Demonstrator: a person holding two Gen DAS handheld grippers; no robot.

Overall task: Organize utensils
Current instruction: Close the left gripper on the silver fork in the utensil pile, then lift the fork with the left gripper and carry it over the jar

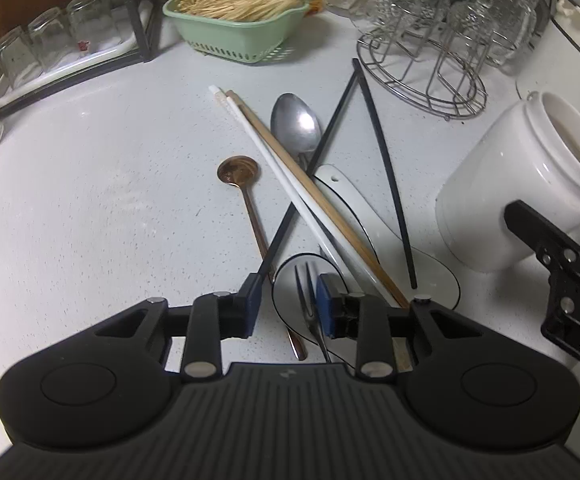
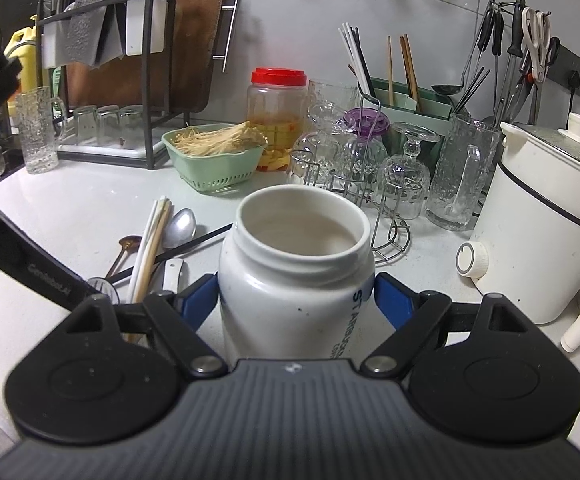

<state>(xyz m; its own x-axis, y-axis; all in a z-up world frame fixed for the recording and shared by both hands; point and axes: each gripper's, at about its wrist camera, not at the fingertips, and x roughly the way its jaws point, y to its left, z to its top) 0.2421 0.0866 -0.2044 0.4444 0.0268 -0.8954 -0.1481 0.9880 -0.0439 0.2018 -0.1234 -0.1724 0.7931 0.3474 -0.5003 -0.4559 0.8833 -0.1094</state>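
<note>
Loose utensils lie crossed on the white counter: a steel spoon, a copper spoon, a white chopstick, a wooden chopstick, two black chopsticks, a white ceramic spoon and a small fork. My left gripper points down over the pile's near end, open, with the fork's tines between its fingers, close to the right pad. My right gripper is shut on a white jar, held tilted with its empty mouth open. The jar stands right of the pile.
A green basket of pale strands sits behind the pile. A wire rack of upturned glasses is at the back right, and a tray of glasses at the left. A white electric pot and a chopstick holder stand further right.
</note>
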